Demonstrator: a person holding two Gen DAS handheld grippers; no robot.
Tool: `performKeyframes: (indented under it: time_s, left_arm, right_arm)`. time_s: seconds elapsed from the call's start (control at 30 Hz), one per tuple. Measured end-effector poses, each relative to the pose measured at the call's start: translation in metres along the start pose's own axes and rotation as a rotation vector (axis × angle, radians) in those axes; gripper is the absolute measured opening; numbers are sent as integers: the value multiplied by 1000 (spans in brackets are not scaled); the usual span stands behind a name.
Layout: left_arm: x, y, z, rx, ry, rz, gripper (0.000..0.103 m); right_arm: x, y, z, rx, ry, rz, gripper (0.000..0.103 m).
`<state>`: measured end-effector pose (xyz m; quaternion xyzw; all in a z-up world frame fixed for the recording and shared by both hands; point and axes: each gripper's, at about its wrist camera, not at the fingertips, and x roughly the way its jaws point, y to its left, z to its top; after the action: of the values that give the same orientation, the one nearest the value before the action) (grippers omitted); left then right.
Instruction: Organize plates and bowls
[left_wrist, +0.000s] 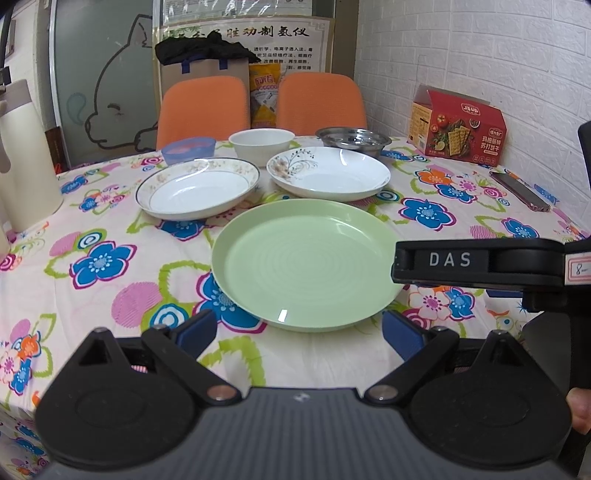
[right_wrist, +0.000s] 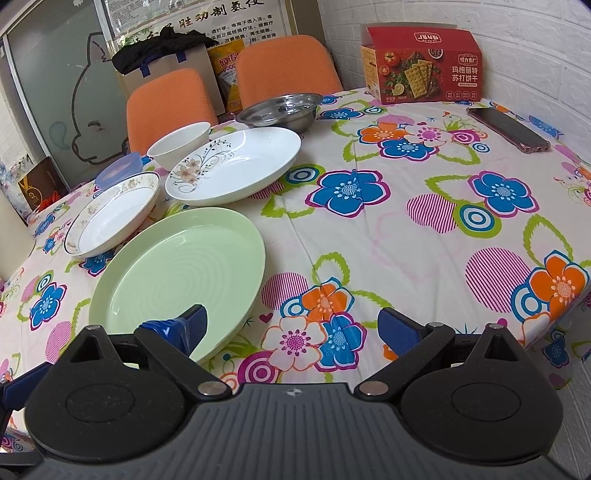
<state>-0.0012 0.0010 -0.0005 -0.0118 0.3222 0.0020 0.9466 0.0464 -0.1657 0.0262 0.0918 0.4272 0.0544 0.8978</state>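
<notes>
- Left gripper (left_wrist: 299, 328): fingers spread apart, empty, hovering at the near rim of the green plate (left_wrist: 306, 264).
- Right gripper (right_wrist: 291, 328): fingers released, empty, above the floral tablecloth (right_wrist: 406, 236), right of that plate.
- Farther: two white plates (left_wrist: 197, 188) (left_wrist: 328, 172) side by side.
- Farthest: blue bowl (left_wrist: 188, 149), white bowl (left_wrist: 261, 144), steel bowl (left_wrist: 354, 140).

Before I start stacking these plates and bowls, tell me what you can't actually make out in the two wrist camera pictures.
- Blue plastic bowl: in the right wrist view, partly hidden behind the gold-rimmed white plate; contents unclear in the left wrist view.
- White ceramic bowl: interior hidden by its own wall in both views.
- Cream thermos jug: cut off by the left edge, left wrist view.
- Dark phone: screen too dark to read.
</notes>
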Motion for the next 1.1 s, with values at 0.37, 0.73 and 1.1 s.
performKeyframes:
  time_s: [0.37,0.73,1.1]
  left_arm:
    - [-1,0,-1,1,-2,1,95]
    - [-5,1,1,2,-8,1,95]
    - [-7,2,2,-1,-10,5,95]
  right_arm:
    - [-2,1,0,-3,-3,0,87]
    - [-4,2,1,-7,-8,-2,87]
    - [-7,3,2,-12,-14,0,87]
